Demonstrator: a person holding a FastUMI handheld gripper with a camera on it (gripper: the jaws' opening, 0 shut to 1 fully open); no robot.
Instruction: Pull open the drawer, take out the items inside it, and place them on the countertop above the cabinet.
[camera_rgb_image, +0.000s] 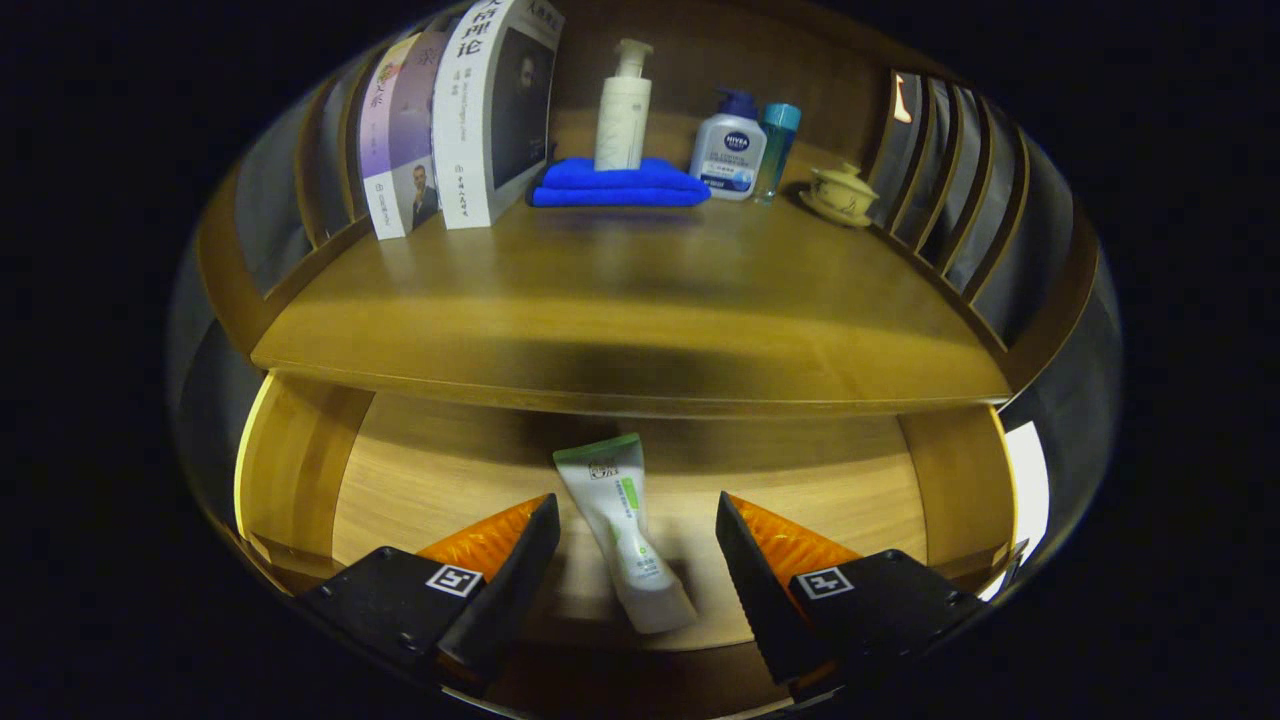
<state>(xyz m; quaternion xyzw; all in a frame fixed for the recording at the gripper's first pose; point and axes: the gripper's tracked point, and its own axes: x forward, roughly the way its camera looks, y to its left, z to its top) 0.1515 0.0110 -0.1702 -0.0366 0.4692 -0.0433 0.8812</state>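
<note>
The wooden drawer (300, 470) stands pulled open below the countertop (640, 310). On its floor lies a white tube with a green end (622, 530), slightly askew, green end pointing toward the cabinet. My gripper (638, 515) is open and hovers over the drawer; the tube lies between the two fingers without touching either. The tube's white cap end reaches back toward me past the fingertips (540, 520).
At the back of the countertop stand several books (470, 120), a folded blue cloth (618, 182) with a white pump bottle (622, 105) on it, a white lotion bottle (728, 150), a teal bottle (776, 145) and a lidded cup (840, 192). Slatted wooden rails (960, 200) close both sides.
</note>
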